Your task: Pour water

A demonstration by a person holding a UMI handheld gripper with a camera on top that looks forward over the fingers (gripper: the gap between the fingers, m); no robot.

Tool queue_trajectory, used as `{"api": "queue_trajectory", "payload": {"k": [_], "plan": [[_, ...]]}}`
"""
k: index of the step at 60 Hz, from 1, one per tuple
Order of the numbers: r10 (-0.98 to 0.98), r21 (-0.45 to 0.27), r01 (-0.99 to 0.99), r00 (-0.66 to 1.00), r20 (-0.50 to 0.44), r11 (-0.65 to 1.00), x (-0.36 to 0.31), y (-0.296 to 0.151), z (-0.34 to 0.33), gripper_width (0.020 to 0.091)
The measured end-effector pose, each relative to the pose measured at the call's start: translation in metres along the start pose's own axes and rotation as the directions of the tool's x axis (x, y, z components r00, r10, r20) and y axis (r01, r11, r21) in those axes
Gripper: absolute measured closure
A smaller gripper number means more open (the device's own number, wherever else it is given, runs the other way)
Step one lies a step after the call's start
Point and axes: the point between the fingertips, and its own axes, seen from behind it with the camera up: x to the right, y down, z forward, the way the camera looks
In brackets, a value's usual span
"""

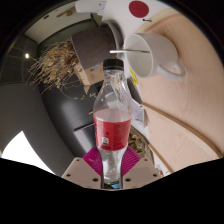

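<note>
The gripper [112, 172] has its jaws closed on the lower part of a clear bottle [113, 115] with a red label, holding it upright. Just beyond it, a white mug [150, 53] stands on the pale tabletop [185, 120].

We see a clear plastic bottle [113, 120] with red label, upright, cap on; behind it a white ceramic mug [152, 54].

Hand-held gripper [112, 172] upright — fingers clamped (magenta pads pressing inward).
</note>
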Motion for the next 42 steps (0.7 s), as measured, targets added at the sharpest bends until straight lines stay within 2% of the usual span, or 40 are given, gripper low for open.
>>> {"api": "queue_trajectory", "payload": {"k": [9,26,32,35,42], "plan": [[0.176,-0.009,-0.176,0.984,0.024,0.984,-0.004,-0.014,0.001,0.0905],[0.176,-0.061,-0.176,0.984,-0.003,0.983,-0.012,-0.013,-0.003,0.0904],[0.040,-0.113,-0.045,0.998,-0.044,0.993,-0.018,0.002,-0.006,0.0904],[-0.072,-0.147,0.067,0.997,-0.033,0.987,-0.029,0.010,-0.013,0.0907],[-0.438,-0.188,0.429,0.899,-0.011,0.884,-0.060,0.019,-0.015,0.0906]]}}
